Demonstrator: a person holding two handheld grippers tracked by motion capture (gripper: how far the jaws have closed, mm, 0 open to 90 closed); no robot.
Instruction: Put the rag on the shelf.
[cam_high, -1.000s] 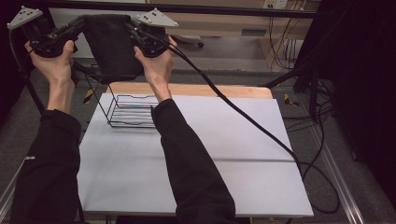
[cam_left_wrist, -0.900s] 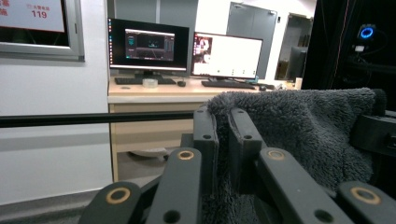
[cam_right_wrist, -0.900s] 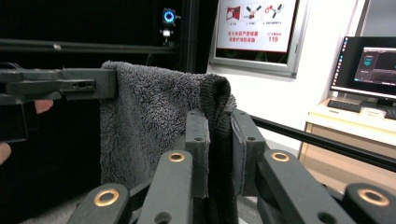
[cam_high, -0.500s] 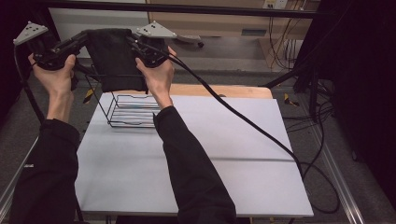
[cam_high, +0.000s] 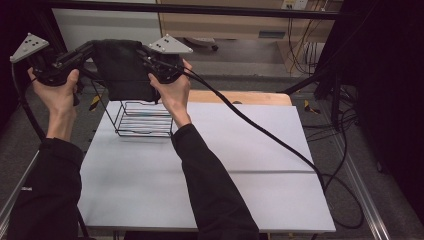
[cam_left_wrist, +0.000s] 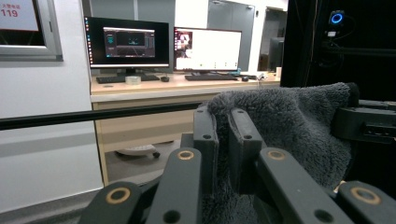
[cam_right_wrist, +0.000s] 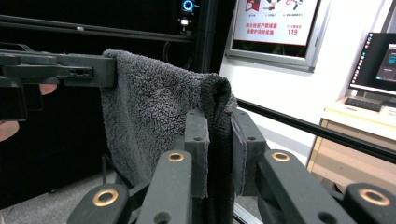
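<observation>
Table: white top (cam_high: 240, 165) with a wooden strip along the far edge; bare apart from the basket near the far left corner.

Towel: dark grey, fleecy cloth (cam_high: 122, 70), held up in the air above the far left corner of the table, stretched between the two grippers by its top edge. It hangs flat and roughly square, lower hem just over the basket's rim as the high view shows it (touching or apart, cannot tell). Pile looks thick and soft, likely to slump once one side is let go.

Basket: black wire basket (cam_high: 142, 120), upright, on the table near the far left corner, directly under the towel; interior looks empty.

Left gripper: (cam_left_wrist: 223, 140) jaws closed on a fold at the towel's one top corner, cloth bunched between the pads (left gripper view). Raised well above the table, beyond its left edge.

Right gripper: (cam_right_wrist: 219, 149) jaws clamped on the other top corner, a thick doubled edge pinched between them; the left gripper's body (cam_right_wrist: 56, 70) shows farther off, at the far end of the cloth.

Progress: judged mid-task. Done: towel lifted clear and spread out between both grippers. Left: fold or lower it, presumably into the basket below (a guess from the alignment), then release both corners.
</observation>
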